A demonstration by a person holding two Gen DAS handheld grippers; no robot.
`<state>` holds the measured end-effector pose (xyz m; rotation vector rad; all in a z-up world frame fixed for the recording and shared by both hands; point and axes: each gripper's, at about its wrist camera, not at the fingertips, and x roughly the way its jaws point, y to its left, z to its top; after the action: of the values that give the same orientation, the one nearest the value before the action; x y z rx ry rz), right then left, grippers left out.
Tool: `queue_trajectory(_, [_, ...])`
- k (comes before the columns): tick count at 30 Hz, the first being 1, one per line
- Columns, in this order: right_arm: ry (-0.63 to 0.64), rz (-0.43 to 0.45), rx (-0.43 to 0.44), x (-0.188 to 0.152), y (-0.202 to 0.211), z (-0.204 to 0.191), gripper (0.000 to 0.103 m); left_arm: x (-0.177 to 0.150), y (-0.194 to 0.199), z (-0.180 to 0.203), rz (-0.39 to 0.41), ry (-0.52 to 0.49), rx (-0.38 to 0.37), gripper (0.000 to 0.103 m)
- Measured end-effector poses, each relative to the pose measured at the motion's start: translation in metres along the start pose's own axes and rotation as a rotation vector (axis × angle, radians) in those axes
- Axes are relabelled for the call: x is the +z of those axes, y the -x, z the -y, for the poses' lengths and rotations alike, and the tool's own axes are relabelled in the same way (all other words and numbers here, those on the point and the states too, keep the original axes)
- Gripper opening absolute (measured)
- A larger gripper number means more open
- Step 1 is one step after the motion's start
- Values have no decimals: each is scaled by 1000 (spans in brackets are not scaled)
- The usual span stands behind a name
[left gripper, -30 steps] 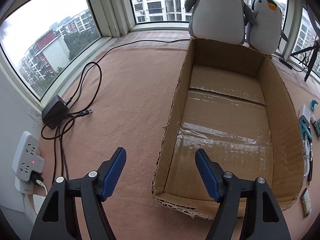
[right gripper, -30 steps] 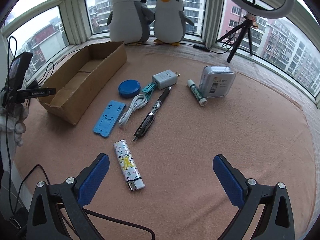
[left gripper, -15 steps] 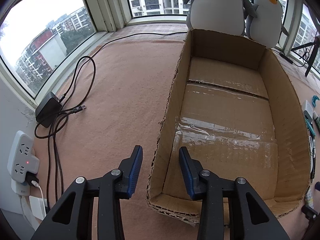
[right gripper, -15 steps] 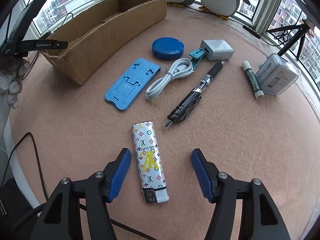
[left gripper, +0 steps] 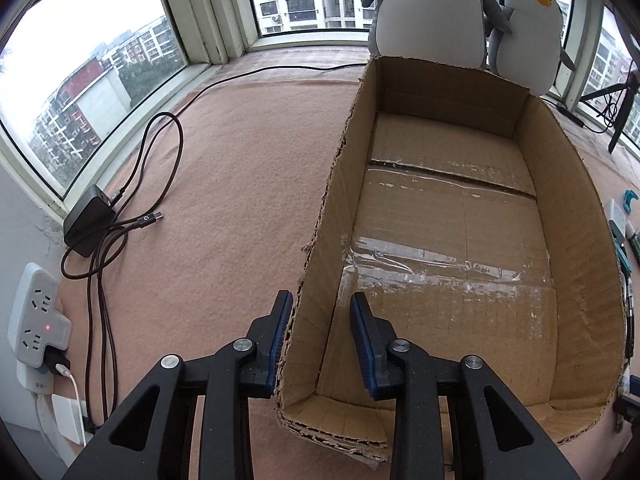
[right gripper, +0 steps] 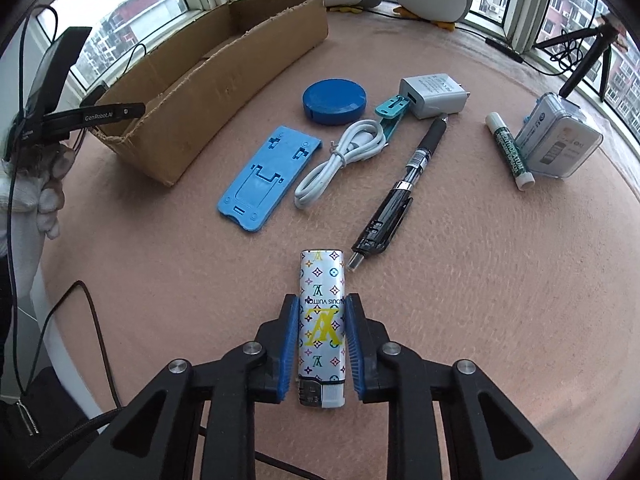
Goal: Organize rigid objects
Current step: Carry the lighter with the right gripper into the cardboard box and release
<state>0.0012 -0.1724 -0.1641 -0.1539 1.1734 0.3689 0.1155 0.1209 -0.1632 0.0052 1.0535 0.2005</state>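
My left gripper (left gripper: 320, 330) straddles the box (left gripper: 320, 240) wall, jaws narrow, contact unclear. My right gripper (right gripper: 322, 344) clamps the lighter (right gripper: 322, 320). Box holds nothing.

Ahead of the tool, pale daylight from a curved bay of windows (left gripper: 100, 80) facing apartment blocks falls on a pinkish felt floor (left gripper: 240, 184).
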Motion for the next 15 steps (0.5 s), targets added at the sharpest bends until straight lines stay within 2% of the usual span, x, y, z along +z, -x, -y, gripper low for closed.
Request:
queue_trajectory(7, [-46, 53, 27, 2, 21, -3, 21, 0, 0, 1, 5, -2, 2, 32])
queue_trajectory(15, [-17, 185, 77, 49, 58, -29, 21, 0, 0, 1, 9, -5, 4, 32])
